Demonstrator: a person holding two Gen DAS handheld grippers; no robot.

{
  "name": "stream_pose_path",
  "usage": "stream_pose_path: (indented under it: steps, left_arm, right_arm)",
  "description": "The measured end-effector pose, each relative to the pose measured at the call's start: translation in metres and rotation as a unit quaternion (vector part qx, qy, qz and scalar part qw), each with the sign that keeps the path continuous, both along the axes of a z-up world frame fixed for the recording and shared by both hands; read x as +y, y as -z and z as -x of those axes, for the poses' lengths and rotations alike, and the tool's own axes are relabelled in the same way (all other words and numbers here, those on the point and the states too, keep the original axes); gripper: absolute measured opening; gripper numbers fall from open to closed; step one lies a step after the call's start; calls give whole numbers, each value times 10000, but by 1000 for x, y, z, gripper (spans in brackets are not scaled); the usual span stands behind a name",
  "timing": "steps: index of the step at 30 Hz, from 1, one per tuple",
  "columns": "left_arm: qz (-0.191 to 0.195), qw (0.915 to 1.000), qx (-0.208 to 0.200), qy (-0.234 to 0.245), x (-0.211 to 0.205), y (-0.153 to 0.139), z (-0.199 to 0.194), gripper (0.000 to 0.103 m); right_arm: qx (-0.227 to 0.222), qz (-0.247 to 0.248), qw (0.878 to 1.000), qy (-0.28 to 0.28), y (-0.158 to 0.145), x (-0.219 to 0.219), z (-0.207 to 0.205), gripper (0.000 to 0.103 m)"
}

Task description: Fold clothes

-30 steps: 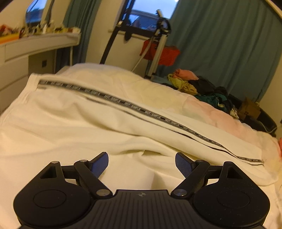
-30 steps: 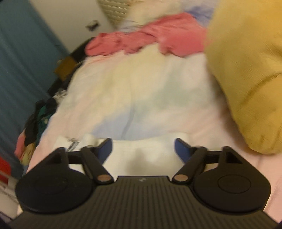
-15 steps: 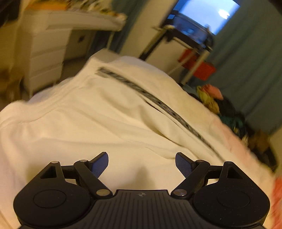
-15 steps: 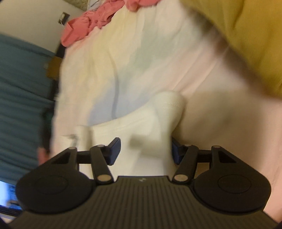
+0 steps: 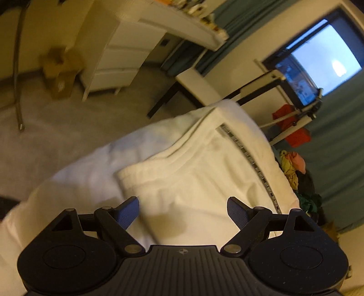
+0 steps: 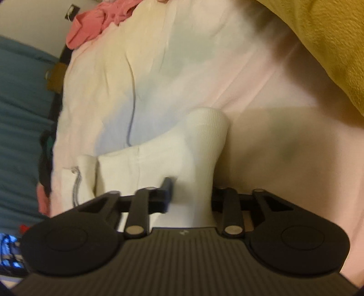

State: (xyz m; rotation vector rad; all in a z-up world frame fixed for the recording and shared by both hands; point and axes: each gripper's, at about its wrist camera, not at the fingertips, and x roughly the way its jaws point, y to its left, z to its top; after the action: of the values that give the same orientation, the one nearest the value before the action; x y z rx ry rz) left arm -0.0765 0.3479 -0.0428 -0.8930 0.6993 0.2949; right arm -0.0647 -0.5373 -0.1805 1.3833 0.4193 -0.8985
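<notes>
A: Right gripper (image 6: 191, 193) jaws, wide apart a second ago, are now closing on the ribbed cuff (image 6: 208, 136) of the white garment (image 6: 145, 164). Cloth is sitting between the fingers, bunched, cuff sticking up past them.

B: Why the cuff?

A: Probably because it's a firm edge, easy to pinch and carry across for a fold. Judgement only.

B: Left side?

A: Left gripper (image 5: 183, 210) is swinging over toward the near corner, view rolling with it. Fingers are standing wide, nothing between them, hovering over the garment's hem (image 5: 159, 168). Likely lining up the second hold so the fold goes over even.

B: Where's the garment?

A: Lying spread on the bed (image 6: 261, 91), black-and-white stripe (image 5: 250, 159) running along it. Beyond it: yellow blanket (image 6: 329, 45) and pink clothes (image 6: 91, 20) on the right view; clothes pile (image 5: 295, 168), desk (image 5: 145, 34) and window (image 5: 318, 63) on the left.

B: Risk?

A: Bunched cuff may be gripping more than one layer.
</notes>
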Motion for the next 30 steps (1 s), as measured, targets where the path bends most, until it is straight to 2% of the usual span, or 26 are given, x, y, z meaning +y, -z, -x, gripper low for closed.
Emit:
stream_pose_path:
  steps: [4, 6, 7, 12, 14, 16, 17, 20, 21, 24, 27, 30]
  left_arm:
    - [533, 9984, -150, -110, 6, 25, 10, 82]
    - [727, 9970, -232, -151, 2, 36, 13, 75]
    - [784, 9965, -246, -124, 0, 41, 13, 74]
    - [998, 9947, -261, 50, -1, 56, -1, 66]
    - [962, 9952, -176, 44, -1, 58, -8, 58]
    - [887, 9960, -78, -64, -3, 59, -14, 55]
    - [818, 9966, -28, -102, -4, 57, -16, 50]
    - [558, 9983, 85, -150, -8, 50, -18, 22]
    - [515, 9985, 81, -155, -8, 47, -17, 18]
    - [401, 9989, -101, -203, -8, 30, -9, 14]
    - [300, 9978, -554, -208, -10, 0, -8, 13]
    - [160, 9953, -920, -241, -13, -32, -24, 13]
  right_arm:
    - [-524, 462, 9975, -117, -16, 0, 2, 9]
    - [-503, 599, 9968, -171, -21, 2, 1, 9]
    - [-438, 621, 9969, -187, -21, 3, 0, 9]
    - [-336, 470, 9983, -83, -16, 3, 3, 9]
    - [-340, 475, 9983, -87, -17, 3, 3, 9]
    - [-333, 533, 9979, -148, -20, 2, 1, 9]
    - [-316, 601, 9974, -229, -22, 1, 0, 9]
    - [-236, 818, 9950, -518, -28, -1, -1, 9]
    - [-237, 862, 9943, -583, -29, -1, 2, 9]
    - [-547, 845, 9934, -547, -35, 0, 13, 8]
    - [-792, 998, 9898, -638, -52, 3, 15, 8]
    - [-1007, 1195, 9853, -684, -76, 5, 6, 8]
